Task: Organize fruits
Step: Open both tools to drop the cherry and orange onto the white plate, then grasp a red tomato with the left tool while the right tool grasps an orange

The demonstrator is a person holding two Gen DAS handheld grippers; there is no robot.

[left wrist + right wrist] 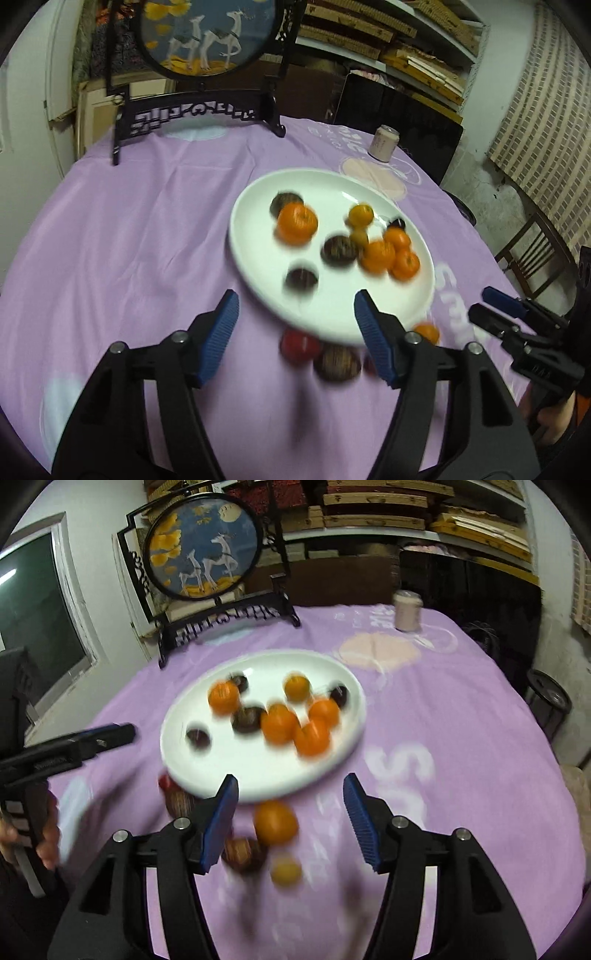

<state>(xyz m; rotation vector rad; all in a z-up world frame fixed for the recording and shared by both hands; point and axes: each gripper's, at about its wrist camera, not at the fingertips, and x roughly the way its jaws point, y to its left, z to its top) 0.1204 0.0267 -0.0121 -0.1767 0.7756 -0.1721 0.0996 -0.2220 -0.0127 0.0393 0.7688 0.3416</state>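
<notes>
A white plate (258, 258) (221, 771) on the purple cloth holds several oranges (297, 223) (279, 723) and dark brown fruits (340, 250) (246, 719). More fruit lies on the cloth in front of it: a red fruit (297, 344), a brown fruit (337, 363) (242, 853), an orange (275, 822) and a small yellow fruit (285, 872). My left gripper (295, 317) is open and empty above the plate's near edge. My right gripper (290, 805) is open and empty over the loose orange. Both views are blurred.
A black framed round deer picture (207, 33) (201, 546) stands at the table's back. A pale can (384, 143) (406, 611) stands at the back right. A chair (532, 254) and a dark bin (548, 701) are beyond the right edge.
</notes>
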